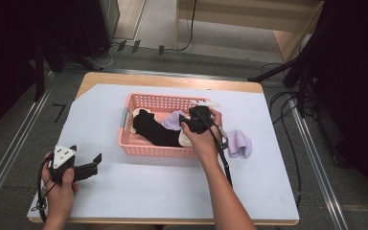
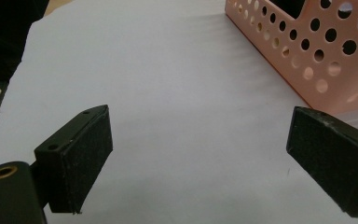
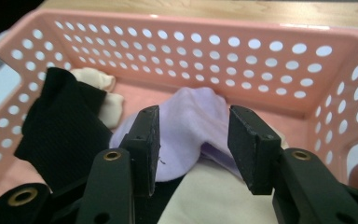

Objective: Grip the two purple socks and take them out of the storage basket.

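A pink perforated basket (image 1: 158, 151) stands on the white-covered table (image 1: 148, 191). In it lie a black sock (image 1: 155, 129), a lavender sock (image 1: 174, 120) and cream socks (image 1: 184, 140). My right gripper (image 1: 190, 122) reaches down into the basket's right half. In the right gripper view its jaws (image 3: 193, 135) stand open on either side of the lavender sock (image 3: 191, 116), above a cream sock (image 3: 205, 196), with the black sock (image 3: 60, 130) to the left. My left gripper (image 1: 96, 164) rests open and empty at the table's front left, with the basket's corner (image 2: 317, 51) ahead of it.
A second lavender sock (image 1: 239, 143) lies on the table just outside the basket's right end. The right gripper's cable (image 1: 220, 148) trails back over the basket's front wall. Wooden table edge (image 1: 172, 79) shows at the back, and dark stands and cables surround the table.
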`<act>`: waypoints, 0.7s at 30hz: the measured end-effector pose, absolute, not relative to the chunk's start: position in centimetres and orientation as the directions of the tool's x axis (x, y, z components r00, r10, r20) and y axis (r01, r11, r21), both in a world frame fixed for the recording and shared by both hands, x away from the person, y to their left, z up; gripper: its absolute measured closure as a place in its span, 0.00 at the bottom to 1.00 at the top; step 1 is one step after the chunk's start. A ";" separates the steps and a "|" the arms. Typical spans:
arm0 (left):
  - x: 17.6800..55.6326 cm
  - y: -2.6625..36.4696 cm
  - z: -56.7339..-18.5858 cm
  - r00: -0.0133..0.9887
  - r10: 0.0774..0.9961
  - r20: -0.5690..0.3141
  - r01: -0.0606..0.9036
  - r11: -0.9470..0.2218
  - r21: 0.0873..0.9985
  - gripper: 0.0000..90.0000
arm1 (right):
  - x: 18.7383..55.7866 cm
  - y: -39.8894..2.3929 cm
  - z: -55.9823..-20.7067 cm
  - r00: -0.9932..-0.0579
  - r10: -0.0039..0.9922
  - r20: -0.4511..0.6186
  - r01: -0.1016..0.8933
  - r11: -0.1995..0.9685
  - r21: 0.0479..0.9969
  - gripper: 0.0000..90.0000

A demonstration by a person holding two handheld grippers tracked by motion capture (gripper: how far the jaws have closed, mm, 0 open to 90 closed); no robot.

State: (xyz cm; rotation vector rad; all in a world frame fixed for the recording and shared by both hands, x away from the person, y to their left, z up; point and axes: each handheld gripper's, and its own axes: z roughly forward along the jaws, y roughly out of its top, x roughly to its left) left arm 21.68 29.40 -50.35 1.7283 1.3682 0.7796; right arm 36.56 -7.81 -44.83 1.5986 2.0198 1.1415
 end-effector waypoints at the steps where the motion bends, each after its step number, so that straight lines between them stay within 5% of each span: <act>1: 21.7 29.4 -50.3 0.232 0.973 -0.004 0.494 -0.115 0.862 0.09 | 36.8 -7.8 -44.9 -0.319 0.923 0.216 0.676 0.061 0.735 0.61; 21: 21.7 29.4 -50.4 0.233 0.973 -0.006 0.493 -0.112 0.863 0.09 | 39.1 -6.7 -44.7 -0.294 0.938 0.185 0.703 0.081 0.706 0.60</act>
